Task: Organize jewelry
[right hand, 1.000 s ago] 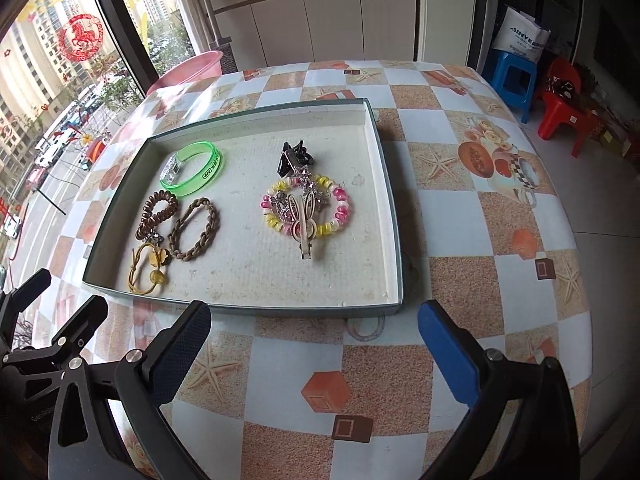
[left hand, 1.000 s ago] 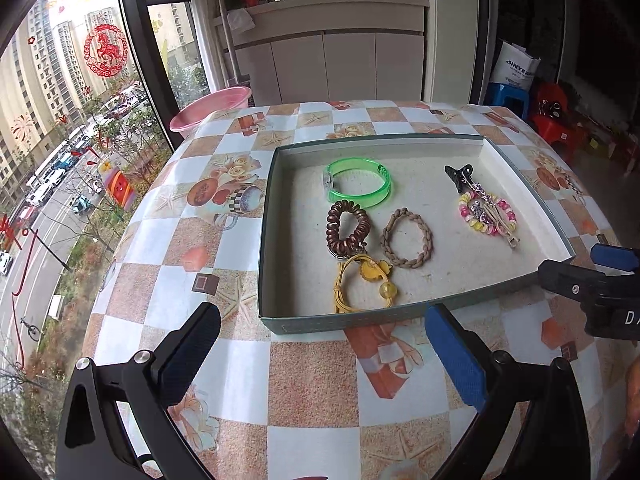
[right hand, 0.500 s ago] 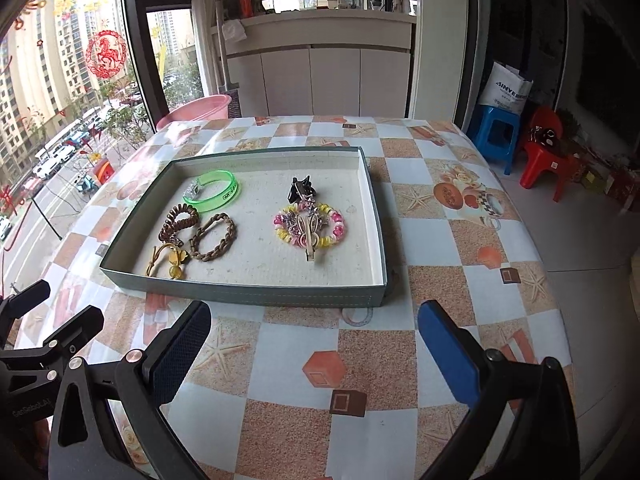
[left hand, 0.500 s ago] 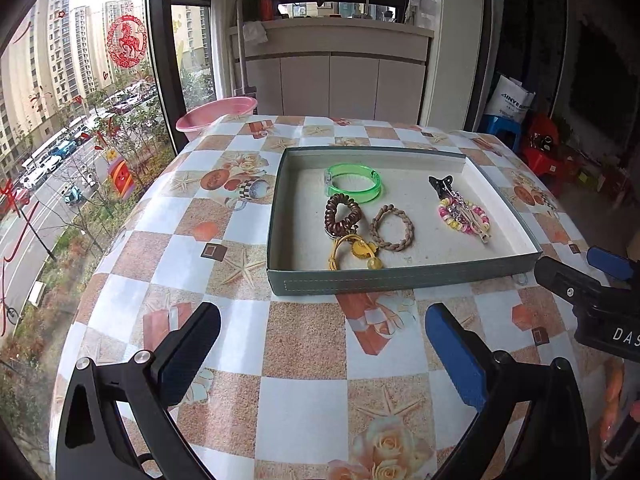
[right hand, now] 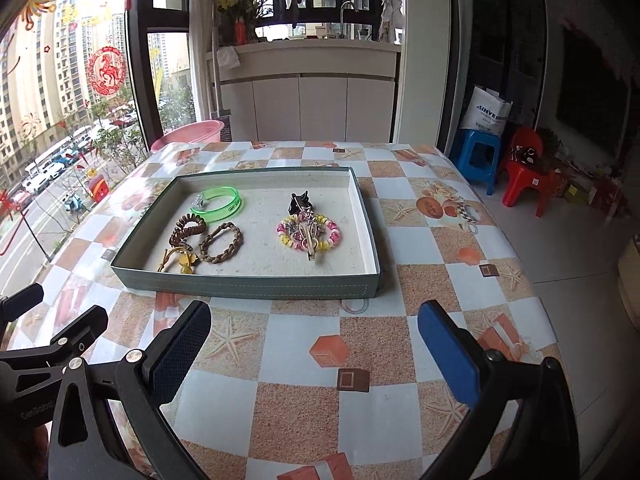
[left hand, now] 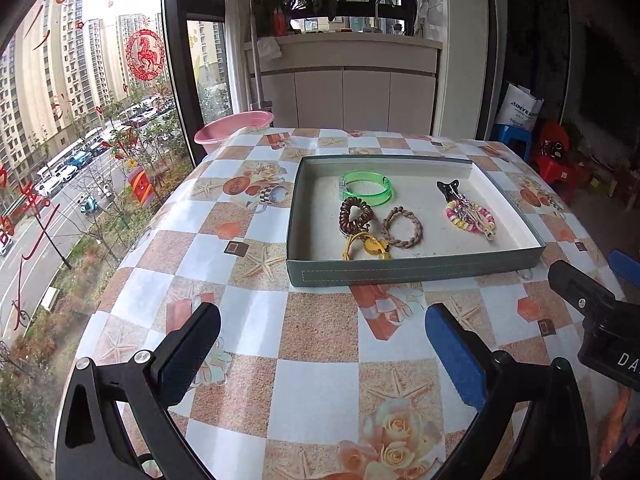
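Pulling both grippers back from the tray (left hand: 416, 270), I am now seeing it smaller and farther off than a second ago — the left gripper (left hand: 322, 344) and the right gripper (right hand: 314, 342) are both hanging over bare tablecloth (right hand: 380, 404) on my side of the tray, jaws spread wide and holding nothing. Everything is lying inside the tray — the green bangle (left hand: 366, 188) toward its far wall, the brown coil tie (left hand: 355, 214), braided bracelet (left hand: 402, 227) and yellow cord charm (left hand: 366, 247) toward its near-left corner, the beaded bracelet with clips (left hand: 470, 216) to its right side. Since nothing is left outside the tray, I am judging the sorting finished or nearly so.
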Demonstrator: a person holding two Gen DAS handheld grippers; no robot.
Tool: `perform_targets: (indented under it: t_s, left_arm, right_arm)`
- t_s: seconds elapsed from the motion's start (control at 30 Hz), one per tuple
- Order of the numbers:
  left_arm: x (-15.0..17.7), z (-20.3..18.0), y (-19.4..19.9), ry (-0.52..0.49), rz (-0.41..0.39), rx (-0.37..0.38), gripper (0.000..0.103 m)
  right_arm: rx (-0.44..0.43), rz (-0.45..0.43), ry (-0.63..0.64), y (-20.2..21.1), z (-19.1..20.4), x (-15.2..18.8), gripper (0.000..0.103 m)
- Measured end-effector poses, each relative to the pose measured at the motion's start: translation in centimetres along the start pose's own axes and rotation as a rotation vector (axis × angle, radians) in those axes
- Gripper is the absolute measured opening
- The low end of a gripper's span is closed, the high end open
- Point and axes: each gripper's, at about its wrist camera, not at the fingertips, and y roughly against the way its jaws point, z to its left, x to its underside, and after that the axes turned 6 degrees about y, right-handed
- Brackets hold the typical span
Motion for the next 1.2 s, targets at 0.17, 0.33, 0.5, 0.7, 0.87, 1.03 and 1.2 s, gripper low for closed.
perform_targets:
  t_s: [0.17, 0.33, 0.5, 0.7, 0.87, 1.03, 1.2]
  left_arm:
    - [0.5, -0.1, 0.5, -0.009, -0.012, 0.002, 0.103]
    - [0.4, 0.0, 1.1, -0.003, -0.040, -0.002, 0.103]
    - [0.4, 0.2, 0.8, 0.016, -0.022, -0.002, 0.103]
    - [0.3, 0.0, 0.9, 0.011, -0.025, -0.011, 0.103]
    - [0.3, 0.0, 0.8, 0.014, -0.016, -0.012, 0.103]
    - [0.2, 0.0, 0.9, 0.014, -0.018, -0.011, 0.103]
    - [0.1, 0.0, 0.9, 0.013, -0.023, -0.010, 0.103]
  right_arm:
    - [0.007, -0.017, 0.014, 0.6, 0.5, 0.2, 0.103]
    - [0.013, -0.032, 0.017, 0.9, 0.8, 0.3, 0.103]
    - [0.009, -0.020, 0.010, 0.8, 0.8, 0.4, 0.103]
    - [0.000, -0.011, 0.008, 0.7, 0.8, 0.5, 0.103]
    - [-0.004, -0.013, 0.001, 0.7, 0.8, 0.4, 0.103]
    - [-0.010, -0.012, -0.011, 0.7, 0.7, 0.3, 0.103]
    - [-0.012, -0.013, -0.008, 0.8, 0.8, 0.2, 0.103]
